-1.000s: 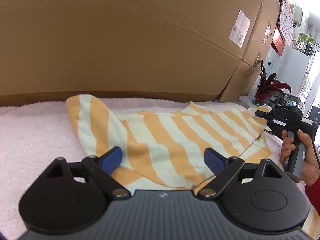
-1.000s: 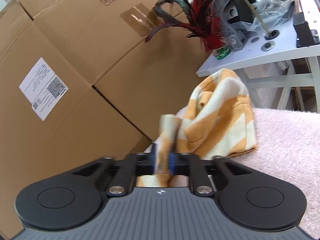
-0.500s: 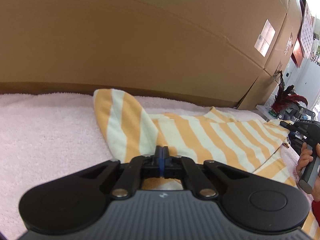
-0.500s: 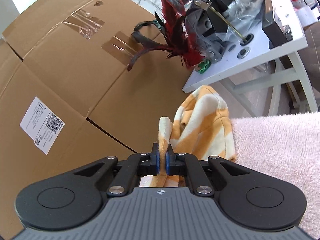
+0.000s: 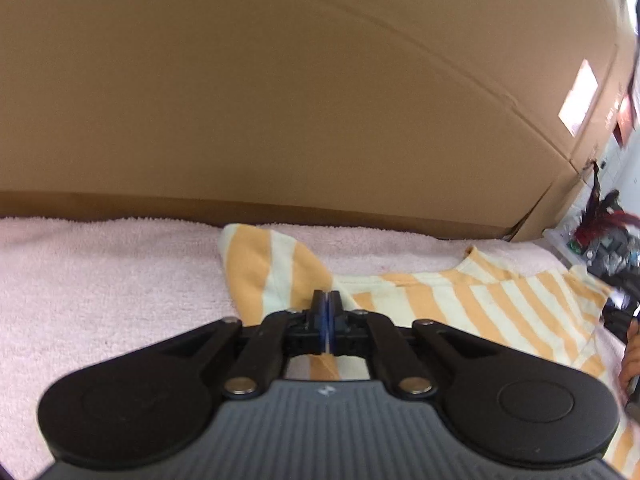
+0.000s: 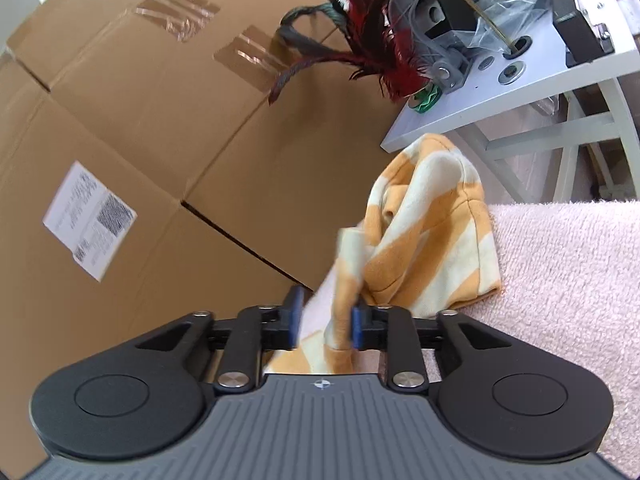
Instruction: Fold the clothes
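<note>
An orange-and-cream striped garment (image 5: 460,304) lies spread on a pink towel surface (image 5: 100,280). One sleeve (image 5: 260,272) points toward the far left. My left gripper (image 5: 327,300) is shut on the fabric at the base of that sleeve. In the right wrist view the garment's other end (image 6: 432,240) is bunched up near the towel's edge (image 6: 568,272). My right gripper (image 6: 326,312) stands open with a fold of the fabric hanging loose between its blue pads, against the right one.
Large cardboard boxes (image 5: 280,100) wall off the far side of the towel, seen close on the left in the right wrist view (image 6: 140,100). A white table (image 6: 560,60) with metal parts and red feathers (image 6: 372,32) stands beyond. A hand (image 5: 632,344) shows at the right edge.
My left gripper went from open to shut on the fabric by the sleeve. My right gripper, shut on the fabric half a second ago, has opened and the fold hangs slack.
</note>
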The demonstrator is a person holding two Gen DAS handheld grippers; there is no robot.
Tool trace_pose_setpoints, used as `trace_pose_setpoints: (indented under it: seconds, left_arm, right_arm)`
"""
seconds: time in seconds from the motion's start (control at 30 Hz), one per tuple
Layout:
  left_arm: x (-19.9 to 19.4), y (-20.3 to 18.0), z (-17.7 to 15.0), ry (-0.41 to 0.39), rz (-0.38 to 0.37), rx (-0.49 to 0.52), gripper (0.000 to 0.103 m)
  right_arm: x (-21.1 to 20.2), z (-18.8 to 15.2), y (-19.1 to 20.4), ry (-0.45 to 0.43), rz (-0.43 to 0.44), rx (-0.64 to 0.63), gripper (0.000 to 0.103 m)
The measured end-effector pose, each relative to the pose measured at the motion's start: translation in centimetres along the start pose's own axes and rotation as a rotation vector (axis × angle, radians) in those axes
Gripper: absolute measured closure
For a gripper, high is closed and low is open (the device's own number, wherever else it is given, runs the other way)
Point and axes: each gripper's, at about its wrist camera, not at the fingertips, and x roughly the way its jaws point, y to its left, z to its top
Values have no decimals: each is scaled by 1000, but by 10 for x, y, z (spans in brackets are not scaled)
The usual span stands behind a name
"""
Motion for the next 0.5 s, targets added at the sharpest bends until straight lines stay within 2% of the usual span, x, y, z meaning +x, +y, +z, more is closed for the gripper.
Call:
trace_pose_setpoints:
  seconds: [0.03, 0.1, 0.17, 0.2, 0.27, 0.37, 0.5]
  left_arm:
    - [-1, -3, 0, 0, 8, 20, 103]
    - [-1, -5, -1, -1, 16, 38, 103]
    - [0, -5, -1, -3, 17, 36, 102]
    - [0, -4, -1, -6, 25, 39, 103]
    - [-1, -5, 0, -11, 64, 63, 103]
    - [-3, -11, -1, -11, 133, 127, 103]
    - [-6, -8, -2, -10, 140, 127, 100]
  right_arm:
    - [1, -1, 3, 2, -2, -23, 60]
    - [2, -4, 9, 3, -24, -88, 62]
    - [4, -7, 14, -2, -52, -153, 79]
    - [3, -6, 12, -13, -51, -144, 95]
    - [0, -4, 9, -40, -49, -125, 95]
    - [-13, 1, 4, -136, -14, -77, 96]
    - [-23, 3, 2, -207, 9, -61, 96]
